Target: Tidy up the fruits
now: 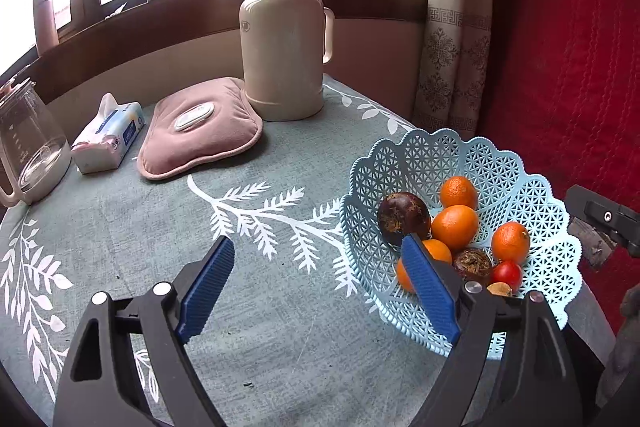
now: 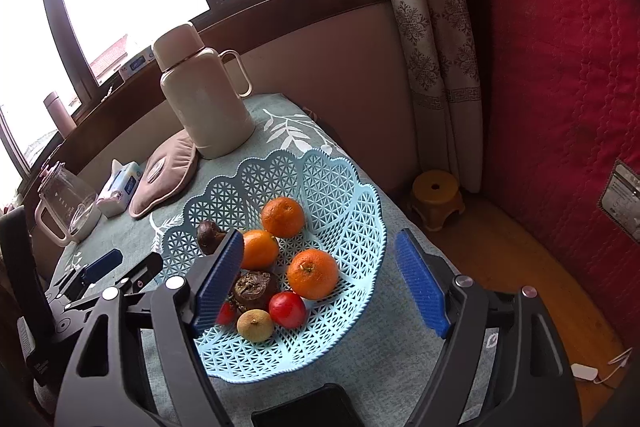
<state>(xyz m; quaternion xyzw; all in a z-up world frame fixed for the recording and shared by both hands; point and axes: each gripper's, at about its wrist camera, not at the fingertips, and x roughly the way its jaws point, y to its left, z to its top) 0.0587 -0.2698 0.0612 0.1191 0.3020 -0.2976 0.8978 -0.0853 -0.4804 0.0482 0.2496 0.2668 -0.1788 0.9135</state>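
From the left wrist view, the left tongs (image 1: 318,255) stand wide apart with nothing between the blue pads, hanging over the leaf-patterned green worktop (image 1: 248,235). Just to their right sits the pale blue lattice plastic basket (image 1: 460,163), its near rim partly behind the right-hand pad. Inside lie round orange tangerines (image 1: 455,226), a dark purple-brown passion fruit (image 1: 403,217), a small red fruit (image 1: 507,273) and a second dark fruit. Well beyond the tongs stand a cream thermos jug (image 1: 284,43), a pink padded hot-water pouch (image 1: 200,129) and a tissue pack (image 1: 108,139).

From the right wrist view, the right tongs (image 2: 320,267) are likewise spread and empty, poised over the basket (image 2: 344,187), which lies directly ahead and between the pads. A small yellowish round fruit (image 2: 255,325) lies nearest, beside the red one.

I see no loose fruit on the worktop, so gathering seems finished or nearly so. The next move likely calls for drawing both tongs clear without nudging the rim.
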